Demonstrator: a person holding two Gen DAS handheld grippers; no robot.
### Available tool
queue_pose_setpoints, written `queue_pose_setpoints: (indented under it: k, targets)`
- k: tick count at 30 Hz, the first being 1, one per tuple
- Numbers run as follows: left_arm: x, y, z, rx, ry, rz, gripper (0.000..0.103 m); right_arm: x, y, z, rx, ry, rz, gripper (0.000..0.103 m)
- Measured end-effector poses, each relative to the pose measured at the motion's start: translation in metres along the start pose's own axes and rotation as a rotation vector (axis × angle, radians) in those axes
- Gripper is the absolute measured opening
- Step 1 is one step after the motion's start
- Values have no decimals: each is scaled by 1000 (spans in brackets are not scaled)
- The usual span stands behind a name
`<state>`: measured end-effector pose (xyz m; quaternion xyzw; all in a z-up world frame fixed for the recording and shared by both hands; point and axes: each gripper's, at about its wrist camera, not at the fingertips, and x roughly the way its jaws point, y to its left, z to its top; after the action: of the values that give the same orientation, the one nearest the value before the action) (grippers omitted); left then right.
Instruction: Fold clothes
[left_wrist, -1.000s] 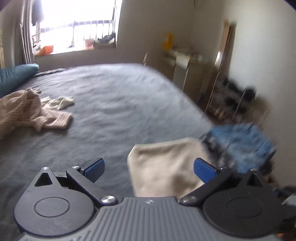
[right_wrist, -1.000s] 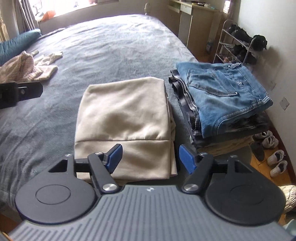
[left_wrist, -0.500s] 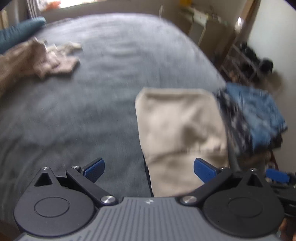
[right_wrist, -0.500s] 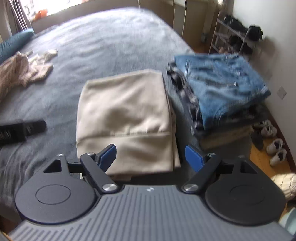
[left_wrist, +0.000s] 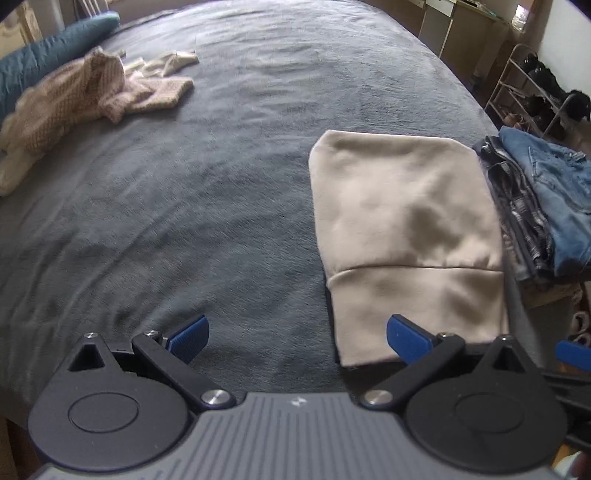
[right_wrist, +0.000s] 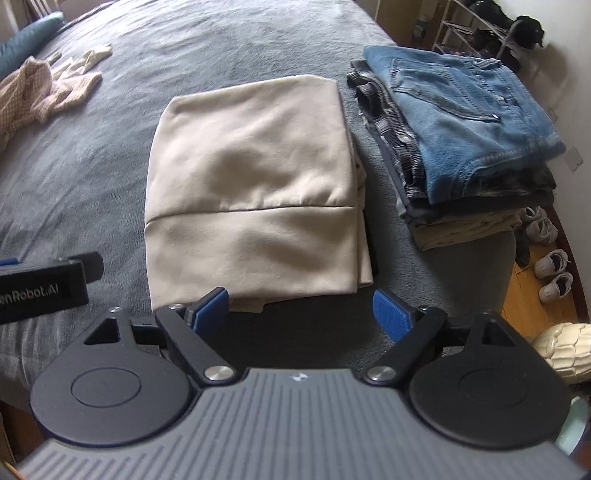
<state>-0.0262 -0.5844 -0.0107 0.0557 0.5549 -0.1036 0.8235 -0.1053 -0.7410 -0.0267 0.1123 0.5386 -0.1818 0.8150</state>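
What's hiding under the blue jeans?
Under the blue jeans a dark plaid garment and tan folded clothes show at their edges. The jeans cover the rest.

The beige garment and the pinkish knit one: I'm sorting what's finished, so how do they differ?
The beige garment is folded into a flat, smooth rectangle; the pinkish knit garment lies crumpled and unfolded. The beige one sits near the bed's close edge, right beside the stack of folded clothes; the knit one lies far across the bed near a teal pillow. Beige is plain fabric, the knit textured. Both rest on the grey bedspread.
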Motion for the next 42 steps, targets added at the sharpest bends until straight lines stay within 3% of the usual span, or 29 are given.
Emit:
queue_pose_setpoints:
  k: [4,42]
  targets:
    - [4,4,0,-44,41,-27,103,1,0,3,8,1,-1,85]
    - [21,-3,-2,-25,97,-14,103,16,1,11,-25,39,-2,85]
